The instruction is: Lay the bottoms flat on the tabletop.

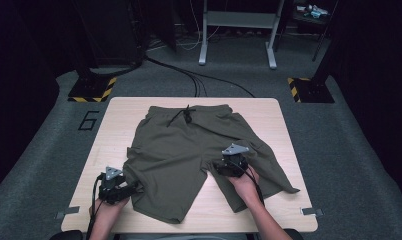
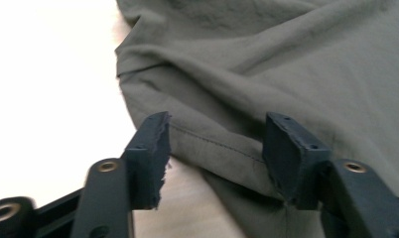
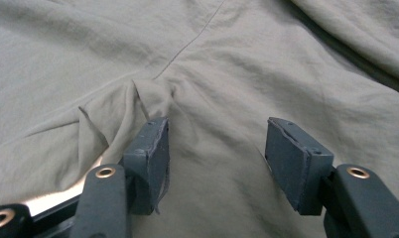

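Note:
A pair of olive-green shorts (image 1: 184, 150) lies spread flat on the wooden table (image 1: 114, 125), waistband and drawstring toward the far side. My left gripper (image 1: 120, 187) sits at the outer edge of the left leg near its hem. In the left gripper view its jaws stand open (image 2: 215, 148) with the stitched hem of the shorts (image 2: 222, 144) between them, not clamped. My right gripper (image 1: 228, 164) rests over the crotch area. In the right gripper view it is open (image 3: 216, 158) above the wrinkled fabric (image 3: 212, 99) where the seam meets the crotch.
The table's near edge (image 1: 189, 229) runs just behind both hands, with tape marks at its corners. A grey desk frame (image 1: 237, 30) stands beyond the table on the carpet, with cables (image 1: 199, 80) trailing across the floor and yellow-black striped bases at either side.

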Motion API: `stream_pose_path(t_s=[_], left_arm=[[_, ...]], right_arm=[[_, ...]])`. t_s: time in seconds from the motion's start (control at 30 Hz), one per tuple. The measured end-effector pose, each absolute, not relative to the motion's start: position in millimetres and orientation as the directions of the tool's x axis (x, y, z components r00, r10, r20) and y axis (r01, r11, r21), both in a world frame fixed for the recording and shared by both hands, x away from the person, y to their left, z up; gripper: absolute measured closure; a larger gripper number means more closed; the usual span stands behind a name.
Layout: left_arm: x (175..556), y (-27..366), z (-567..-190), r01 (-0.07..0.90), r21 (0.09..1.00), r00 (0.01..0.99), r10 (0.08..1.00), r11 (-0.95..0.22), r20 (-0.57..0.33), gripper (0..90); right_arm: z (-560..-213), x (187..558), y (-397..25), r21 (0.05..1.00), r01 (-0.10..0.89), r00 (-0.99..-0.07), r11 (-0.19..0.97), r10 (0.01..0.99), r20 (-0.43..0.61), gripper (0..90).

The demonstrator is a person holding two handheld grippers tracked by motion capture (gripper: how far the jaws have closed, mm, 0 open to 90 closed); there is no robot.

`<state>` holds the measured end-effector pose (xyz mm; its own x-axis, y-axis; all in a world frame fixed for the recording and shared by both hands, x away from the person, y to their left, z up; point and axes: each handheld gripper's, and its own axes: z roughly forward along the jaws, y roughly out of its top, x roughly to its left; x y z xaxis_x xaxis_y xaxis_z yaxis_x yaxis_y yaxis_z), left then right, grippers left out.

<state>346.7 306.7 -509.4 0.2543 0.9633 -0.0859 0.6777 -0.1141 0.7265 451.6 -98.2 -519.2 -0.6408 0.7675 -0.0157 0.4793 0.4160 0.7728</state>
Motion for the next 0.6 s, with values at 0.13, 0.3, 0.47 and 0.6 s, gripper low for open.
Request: stream_pose_path(t_s=[0.13, 0.3, 0.47, 0.6], left_arm=[[342.9, 310.5, -512.6, 0.696, 0.712, 0.233, 0.967, -0.094, -0.100, 53.3], [340.1, 311.0, -516.9, 0.713, 0.693, 0.244, 0.965, -0.108, -0.101, 76.9], [328.8, 319.1, -507.5, 0.702, 0.710, 0.185, 0.976, -0.047, -0.118, 88.1], [306.8, 322.5, -503.1, 0.679, 0.734, 0.145, 0.983, -0.016, -0.113, 88.6]], right_arm=[[-521.3, 452.0, -100.8, 0.771, 0.478, -0.644, 0.420, 0.765, -0.017, 41.2], [-525.5, 452.9, -102.1, 0.757, 0.494, -0.648, 0.428, 0.761, -0.007, 40.8], [-526.1, 458.2, -111.8, 0.761, 0.496, -0.642, 0.418, 0.767, -0.002, 40.8], [-525.9, 463.1, -125.6, 0.761, 0.506, -0.623, 0.406, 0.782, -0.003, 40.7]])
